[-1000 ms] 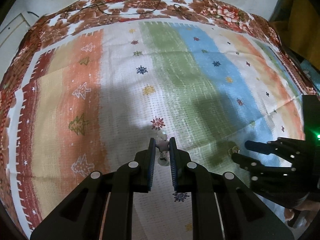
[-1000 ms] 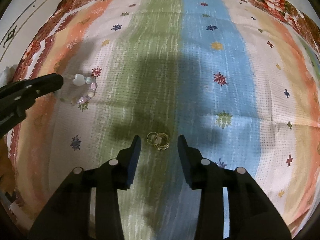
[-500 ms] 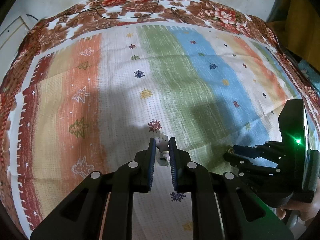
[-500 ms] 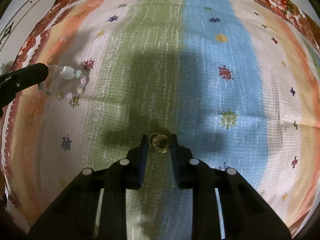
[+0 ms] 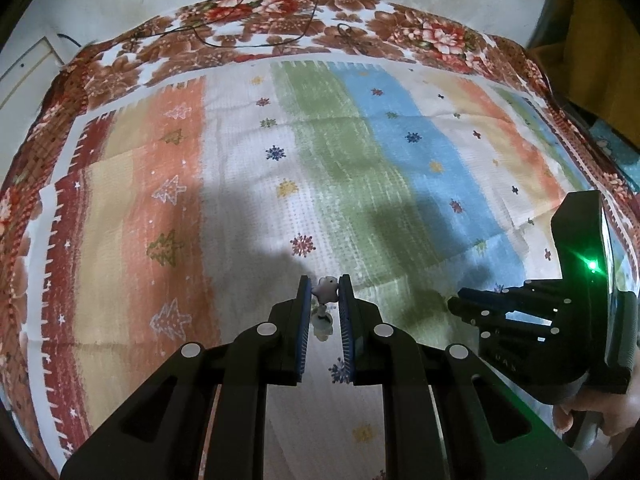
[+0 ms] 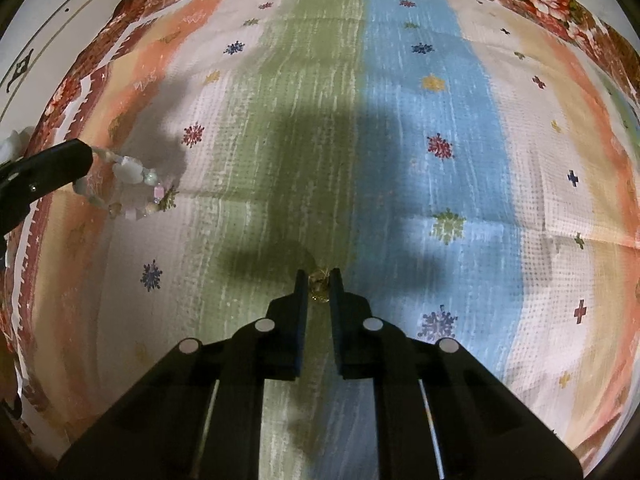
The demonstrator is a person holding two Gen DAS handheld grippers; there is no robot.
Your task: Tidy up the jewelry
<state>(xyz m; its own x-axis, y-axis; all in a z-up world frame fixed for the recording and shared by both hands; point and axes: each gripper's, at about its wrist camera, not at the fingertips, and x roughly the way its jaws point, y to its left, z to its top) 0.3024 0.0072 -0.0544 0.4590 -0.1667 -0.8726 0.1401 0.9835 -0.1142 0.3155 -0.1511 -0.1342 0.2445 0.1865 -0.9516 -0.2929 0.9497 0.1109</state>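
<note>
My left gripper (image 5: 325, 289) is shut on a pale beaded bracelet (image 5: 325, 290), gripping its large white bead; the rest hangs between the fingers. From the right wrist view the bracelet (image 6: 128, 184) dangles from the left gripper's tip (image 6: 48, 168) just above the striped cloth (image 6: 400, 140). My right gripper (image 6: 319, 280) is shut on small gold rings (image 6: 319, 282), low over the green stripe. In the left wrist view the right gripper (image 5: 464, 302) sits at the right, and the rings are hidden there.
The striped cloth (image 5: 360, 160) with snowflake and tree prints has a brown floral border (image 5: 280, 36). A black cable (image 5: 260, 36) lies across the far border. A white panel (image 6: 48, 32) lies beyond the cloth's left edge.
My right gripper has closed from open onto the gold rings. My left gripper has kept its hold on the bracelet and lifted slightly.
</note>
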